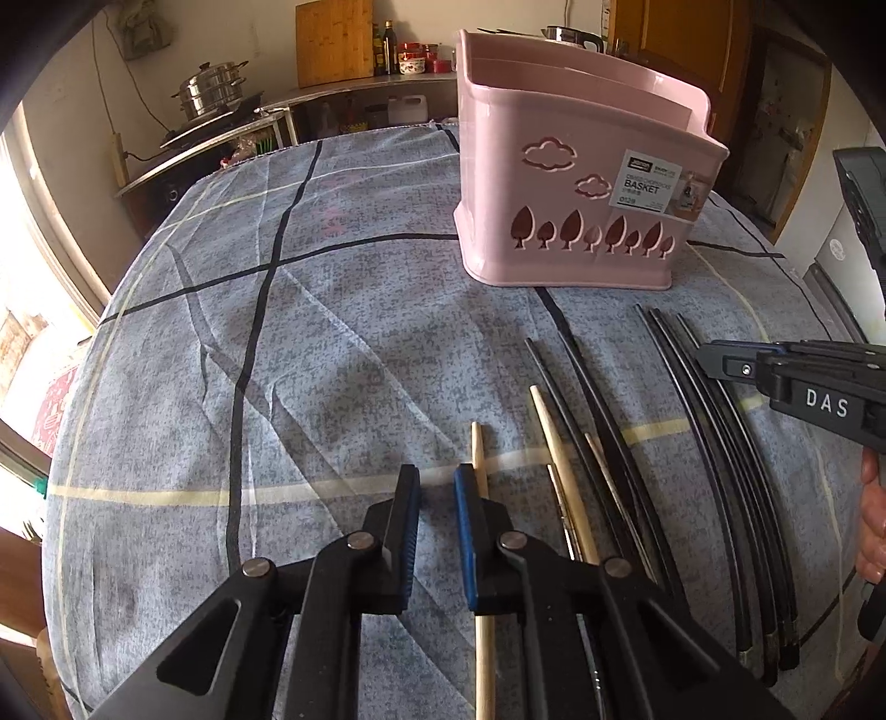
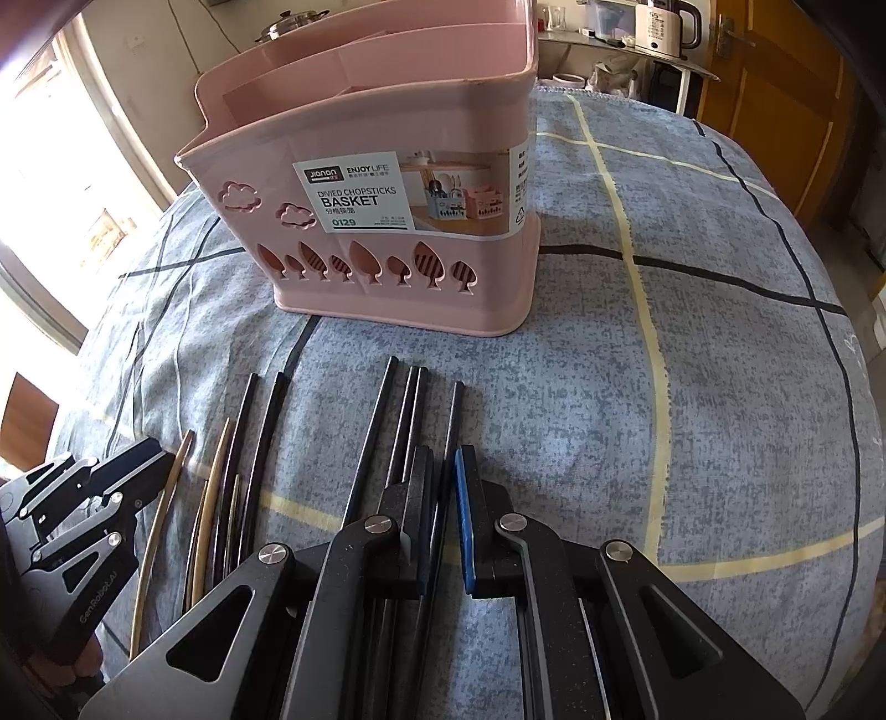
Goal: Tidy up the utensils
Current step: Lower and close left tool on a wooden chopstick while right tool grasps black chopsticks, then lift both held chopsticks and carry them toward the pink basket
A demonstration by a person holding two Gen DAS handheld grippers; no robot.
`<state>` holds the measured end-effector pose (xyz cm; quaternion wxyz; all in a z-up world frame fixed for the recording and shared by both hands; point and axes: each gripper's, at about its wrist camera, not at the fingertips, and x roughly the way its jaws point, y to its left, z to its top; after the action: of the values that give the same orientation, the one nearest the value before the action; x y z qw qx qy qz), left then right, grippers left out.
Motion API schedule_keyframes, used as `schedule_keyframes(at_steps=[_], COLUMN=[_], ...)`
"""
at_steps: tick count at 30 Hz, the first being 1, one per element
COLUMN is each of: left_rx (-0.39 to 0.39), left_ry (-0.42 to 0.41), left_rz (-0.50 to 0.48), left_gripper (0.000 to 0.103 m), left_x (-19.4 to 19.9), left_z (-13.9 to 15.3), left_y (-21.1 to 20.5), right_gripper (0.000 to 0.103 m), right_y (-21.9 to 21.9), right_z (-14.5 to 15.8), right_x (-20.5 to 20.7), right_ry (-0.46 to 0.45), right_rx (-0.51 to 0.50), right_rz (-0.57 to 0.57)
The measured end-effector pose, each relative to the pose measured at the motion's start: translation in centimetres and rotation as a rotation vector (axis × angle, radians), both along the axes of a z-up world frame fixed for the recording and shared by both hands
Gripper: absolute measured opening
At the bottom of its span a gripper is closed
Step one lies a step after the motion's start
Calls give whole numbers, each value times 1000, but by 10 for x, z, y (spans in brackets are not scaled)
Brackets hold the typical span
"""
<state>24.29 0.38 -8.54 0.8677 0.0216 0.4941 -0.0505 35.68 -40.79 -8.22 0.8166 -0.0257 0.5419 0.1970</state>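
A pink divided chopstick basket (image 1: 576, 183) stands upright on the blue checked cloth; it also shows in the right wrist view (image 2: 387, 183). Several black chopsticks (image 1: 714, 432) and several wooden chopsticks (image 1: 559, 459) lie on the cloth in front of it. My left gripper (image 1: 437, 482) is open and empty, with one wooden chopstick (image 1: 479, 459) under its right finger. My right gripper (image 2: 443, 471) is open and empty above the black chopsticks (image 2: 410, 410). The wooden ones (image 2: 213, 482) lie to its left, beside the left gripper (image 2: 149, 459).
The cloth-covered table (image 1: 277, 332) has a curved edge on the left and far side. A kitchen counter with a steel pot (image 1: 210, 91), a cutting board (image 1: 335, 41) and bottles stands behind. A kettle (image 2: 664, 25) sits on a shelf at the back right.
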Motion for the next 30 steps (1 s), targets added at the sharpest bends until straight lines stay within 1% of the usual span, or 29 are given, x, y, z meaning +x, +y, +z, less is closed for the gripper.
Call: schedule_keyframes(at_steps=[1, 2, 4, 7, 8, 10, 12, 19, 20, 21, 22, 23, 24, 25, 27, 30], left_rx=[-42, -62, -65, -90, -88, -76, -70, 25, 29, 27, 24, 24, 27, 27, 3, -17], left_ry=[0, -5, 3, 33, 36, 32, 36, 25, 27, 31, 35, 39, 41, 45, 48, 30], left_rz=[-7, -2, 11, -1, -7, -16, -22, -54, -56, -60, -67, -73, -78, -82, -88, -100], left_gripper=[13, 13, 17, 18, 18, 23, 23, 23, 23, 20, 15, 12, 6, 5, 5, 5], left_x=[0, 0, 2, 5, 5, 5, 7, 8, 9, 10, 11, 11, 12, 12, 12, 10], left_z=[3, 6, 8, 5, 5, 3, 0, -2, -2, -2, -2, -1, -1, -1, 1, 10], left_y=[3, 6, 11, 12, 11, 8, 4, -13, -15, -15, -16, -17, -19, -20, -20, -21], right_gripper=[6, 6, 6, 6, 6, 6, 6, 6, 6, 6, 6, 6, 6, 6, 5, 5], right_y=[-1, -3, -5, -6, -6, -6, -7, -7, -7, -6, -5, -3, -3, -2, -2, -5], right_z=[0, 0, 0, -1, -1, -2, -2, -2, -2, -2, -2, -2, -2, -2, -1, 4], right_x=[1, 1, 2, 3, 3, 1, 2, 1, 2, 2, 3, 3, 4, 4, 5, 4], right_ry=[4, 11, 15, 10, 8, 7, 8, 11, 11, 10, 10, 10, 12, 14, 19, 12], right_rx=[1, 11, 19, 17, 16, 19, 21, 17, 14, 9, 5, 4, 6, 8, 13, 34], right_rz=[-2, -3, -4, -1, 0, 2, 4, 9, 11, 13, 15, 17, 18, 18, 16, 15])
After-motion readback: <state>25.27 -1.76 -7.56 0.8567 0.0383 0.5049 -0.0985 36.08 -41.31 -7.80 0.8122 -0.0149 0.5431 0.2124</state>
